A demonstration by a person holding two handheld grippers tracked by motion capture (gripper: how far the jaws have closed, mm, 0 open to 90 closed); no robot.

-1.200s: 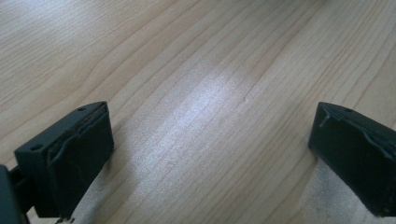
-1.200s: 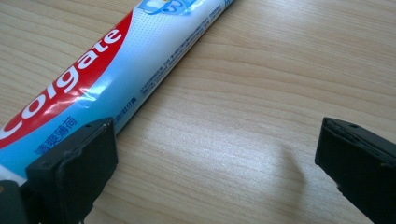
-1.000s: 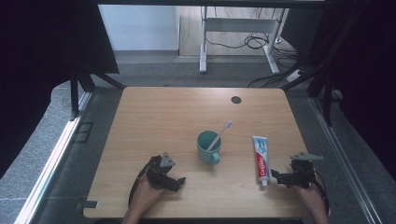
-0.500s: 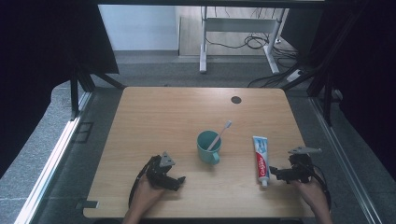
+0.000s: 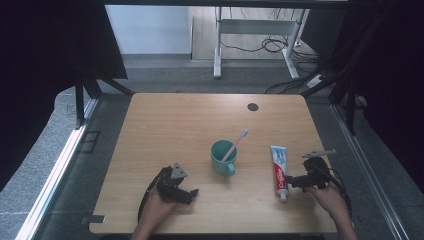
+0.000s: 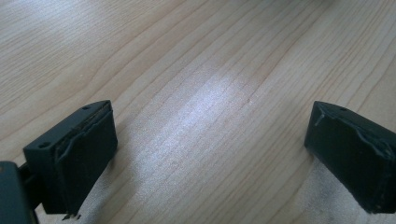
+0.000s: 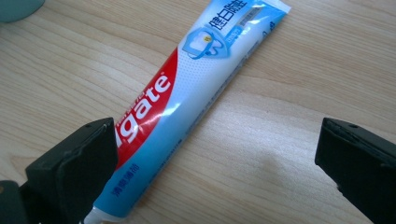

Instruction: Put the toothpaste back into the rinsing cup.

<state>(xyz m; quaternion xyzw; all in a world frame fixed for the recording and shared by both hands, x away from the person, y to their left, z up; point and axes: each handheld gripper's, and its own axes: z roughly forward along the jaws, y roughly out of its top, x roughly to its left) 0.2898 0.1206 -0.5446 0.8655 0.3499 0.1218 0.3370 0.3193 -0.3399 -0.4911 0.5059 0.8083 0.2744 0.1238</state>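
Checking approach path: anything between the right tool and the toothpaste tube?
Nothing visible. The right tool is open beside the toothpaste tube, which lies flat on the table near one jaw. The cup sits off to the side.

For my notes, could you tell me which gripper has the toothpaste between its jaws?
The right gripper: its open jaws flank the toothpaste; the left gripper faces bare table.

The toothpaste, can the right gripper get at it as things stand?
Probably yes. The right gripper is open and sits right beside the toothpaste, whose cap end lies by one jaw in the right gripper view. Nothing stands between them on the table.
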